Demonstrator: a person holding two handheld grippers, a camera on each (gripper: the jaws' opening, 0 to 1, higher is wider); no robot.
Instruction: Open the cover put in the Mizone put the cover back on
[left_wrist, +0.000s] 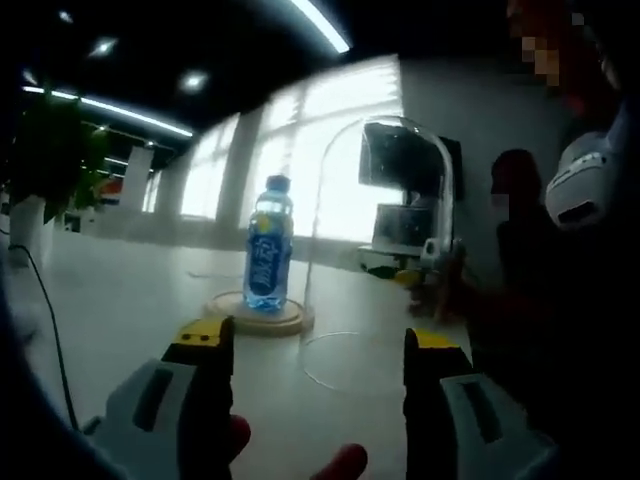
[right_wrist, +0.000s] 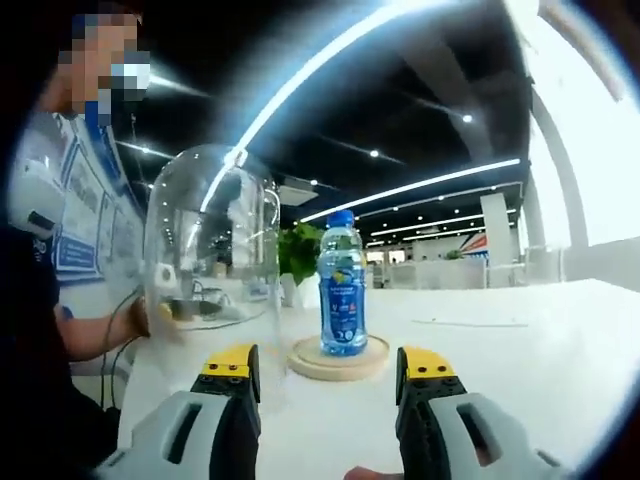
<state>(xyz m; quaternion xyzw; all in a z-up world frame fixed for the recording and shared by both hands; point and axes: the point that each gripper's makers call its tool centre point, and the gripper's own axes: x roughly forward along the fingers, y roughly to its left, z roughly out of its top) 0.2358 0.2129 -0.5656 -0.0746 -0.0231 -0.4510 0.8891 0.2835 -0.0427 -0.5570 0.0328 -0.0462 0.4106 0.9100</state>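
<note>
Currently the bottle (left_wrist: 268, 245) stands upright on the round wooden base (left_wrist: 262, 316), in the middle of the white table (left_wrist: 120, 290). The glass dome (left_wrist: 380, 240) is off the base and stands just beside it, rim down on the table as far as I can tell.

Left gripper (left_wrist: 318, 350): jaws wide, nothing between them. Right gripper (right_wrist: 328, 368): jaws wide, likewise empty.

Handling, as a judgement: the dome is thin, clear glass, rigid, smooth and breakable. It likely slips under hard jaws and will chip if its rim knocks the base. No knob is visible on top, so both grippers should press opposite sides of the wall, low and even, then lift straight.

Left gripper view shows the dome against bright windows. Right gripper view shows a potted plant (right_wrist: 297, 255) behind the bottle and a person's hand (right_wrist: 160, 318) beyond the dome.
</note>
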